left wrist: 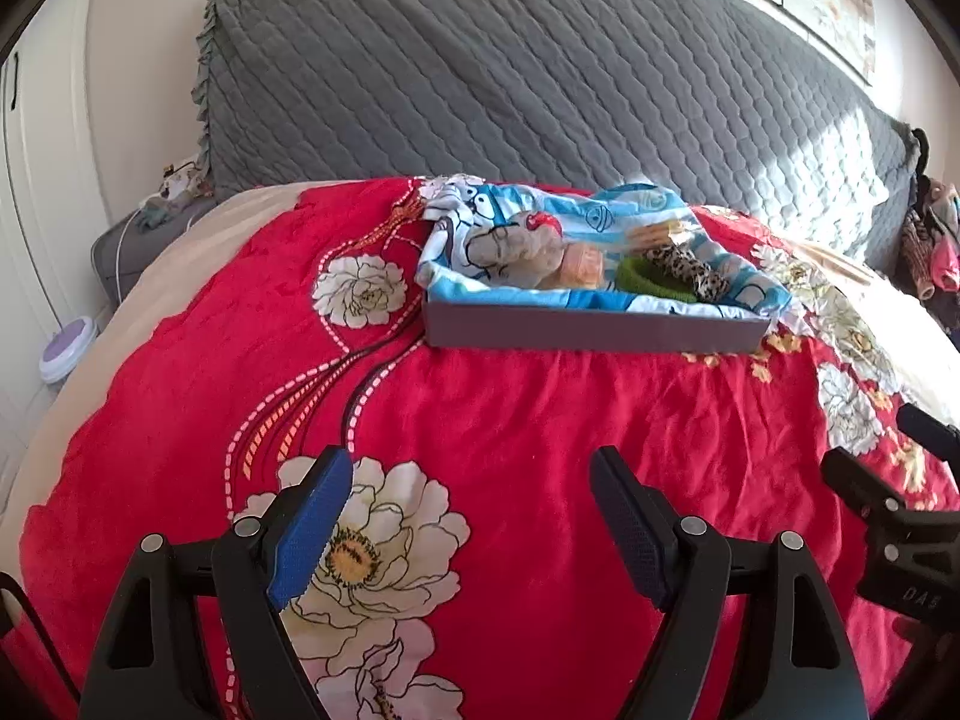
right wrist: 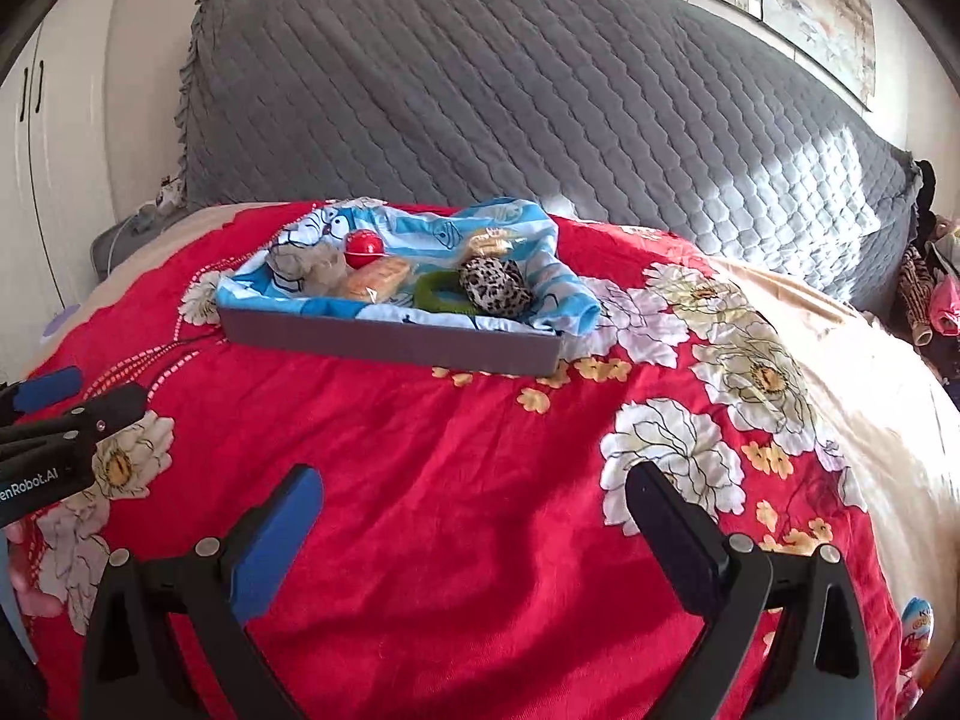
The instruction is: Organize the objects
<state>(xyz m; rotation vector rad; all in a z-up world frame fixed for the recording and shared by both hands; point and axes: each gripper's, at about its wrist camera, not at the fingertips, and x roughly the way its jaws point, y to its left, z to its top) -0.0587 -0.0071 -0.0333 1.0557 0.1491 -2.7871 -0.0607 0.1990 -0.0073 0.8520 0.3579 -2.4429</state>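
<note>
One shallow grey tray point(right wrist: 390, 342) sits in the upper middle of the right wrist view, lined with a blue cartoon-print cloth point(right wrist: 414, 222) that spills over its far and right edges. Inside it, from left to right, lie a grey crumpled soft item point(right wrist: 312, 267), a red ball point(right wrist: 365, 249), a wrapped tan snack point(right wrist: 375, 285), a green ring point(right wrist: 441, 297) and a leopard-print piece point(right wrist: 495, 288) that rests against the ring. A yellowish wrapped item point(right wrist: 489, 243) lies behind the leopard piece; what it is cannot be made out.

From the left wrist view the same tray point(left wrist: 594, 333) appears in the centre right of the frame, and its near wall hides the lower parts of the contents. The tray rests on a red floral bedspread point(right wrist: 456, 480), with a grey quilted headboard cover point(right wrist: 480, 90) behind.

Both grippers hover low in their frames, well apart from the tray. The left gripper point(left wrist: 471, 516) has its jaws spread wide with nothing between them, and so does the right gripper point(right wrist: 474, 531). A colourful packet point(right wrist: 921, 633) at the lower right edge of the right wrist view is cut off by the frame.
</note>
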